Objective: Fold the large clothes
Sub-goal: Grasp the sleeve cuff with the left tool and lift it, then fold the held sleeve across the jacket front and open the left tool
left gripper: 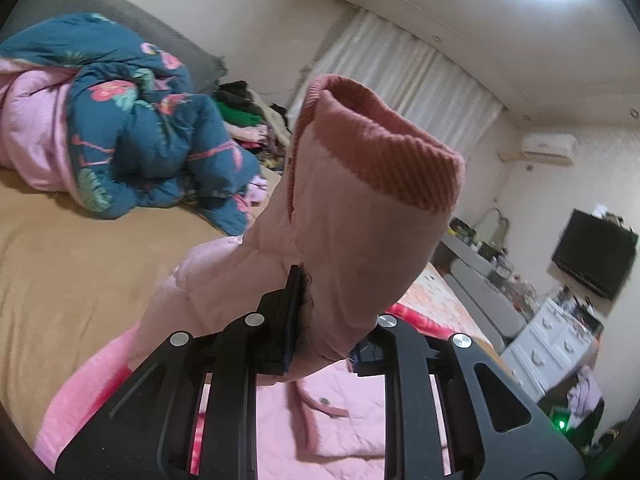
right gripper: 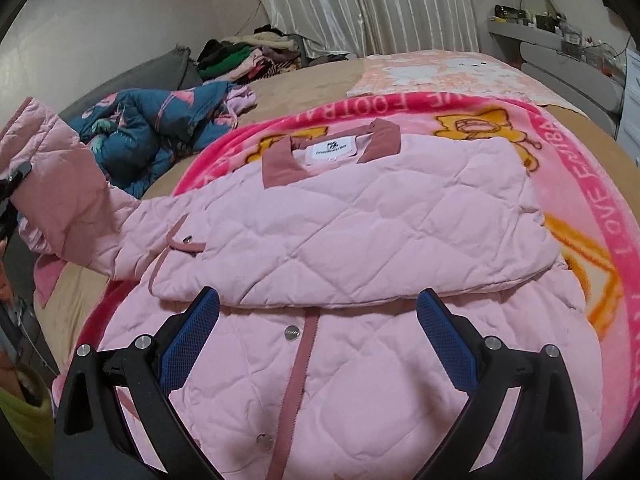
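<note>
Pink quilted jacket (right gripper: pixel 360 216) spread on a fleecy hot-pink blanket (right gripper: pixel 576 184), itself laid over the tan bed (right gripper: pixel 312 76) toward its right edge. Diamond-stitched, puffy shell; dusty-rose collar, placket strip and pocket trim. Three round metal snaps counted along the front and pocket. One side already folded across the chest, edge lying straight across the placket. White neck label (right gripper: pixel 330 149) with small dark print, too small to read. On the blanket border, white capitals: "LOVE FOOTBA…", partly cut off, plus yellow cartoon figures.

Left gripper (left gripper: pixel 324 328) clamped tight on the jacket's sleeve (left gripper: pixel 352 240), lifted off the bed at the jacket's left side; ribbed rose knit cuff (left gripper: pixel 384 160) standing upright above the black fingers. Right gripper (right gripper: pixel 318 344) spread wide just above the jacket's lower front, blue textured pads (right gripper: pixel 188 340) either side of the placket, nothing between them gripped.

Toward the bed's far left corner: one rumpled teal floral quilt (right gripper: pixel 160 128) with pink lining, and a heap of mixed clothes (right gripper: pixel 248 56). Pleated white curtains (right gripper: pixel 360 4) behind.
</note>
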`<state>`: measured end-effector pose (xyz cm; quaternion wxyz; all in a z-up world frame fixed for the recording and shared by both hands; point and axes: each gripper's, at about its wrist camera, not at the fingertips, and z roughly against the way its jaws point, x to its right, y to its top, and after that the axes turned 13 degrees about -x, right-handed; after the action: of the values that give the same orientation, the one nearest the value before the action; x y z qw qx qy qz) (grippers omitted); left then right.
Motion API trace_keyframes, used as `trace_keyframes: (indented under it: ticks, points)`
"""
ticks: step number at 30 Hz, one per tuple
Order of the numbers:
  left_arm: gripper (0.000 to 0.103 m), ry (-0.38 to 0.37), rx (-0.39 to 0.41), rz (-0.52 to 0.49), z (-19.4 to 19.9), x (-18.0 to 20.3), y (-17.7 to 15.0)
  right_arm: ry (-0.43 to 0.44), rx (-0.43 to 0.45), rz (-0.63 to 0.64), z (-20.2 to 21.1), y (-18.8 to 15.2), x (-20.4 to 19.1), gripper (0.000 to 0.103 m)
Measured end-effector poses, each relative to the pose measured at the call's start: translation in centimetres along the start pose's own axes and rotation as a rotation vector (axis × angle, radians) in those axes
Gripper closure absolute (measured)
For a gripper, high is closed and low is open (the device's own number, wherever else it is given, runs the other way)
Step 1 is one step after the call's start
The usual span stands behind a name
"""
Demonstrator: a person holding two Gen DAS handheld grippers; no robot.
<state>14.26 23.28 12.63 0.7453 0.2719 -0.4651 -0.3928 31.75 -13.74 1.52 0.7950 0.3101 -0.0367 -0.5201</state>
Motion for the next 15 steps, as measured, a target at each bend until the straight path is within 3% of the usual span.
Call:
trace_keyframes:
  ticks: [8,15]
  points:
    - [0.091,-0.057,-0.034,-0.058,-0.8,4.4,-1.7,-0.068,0.035,-0.009,1.3,-0.1,2.3,0.005]
    - [0.091,-0.091,-0.081,-0.092,-2.3,8.7,-2.8,-0.043,0.070,-0.090,3.2,0.1,5.5,0.005]
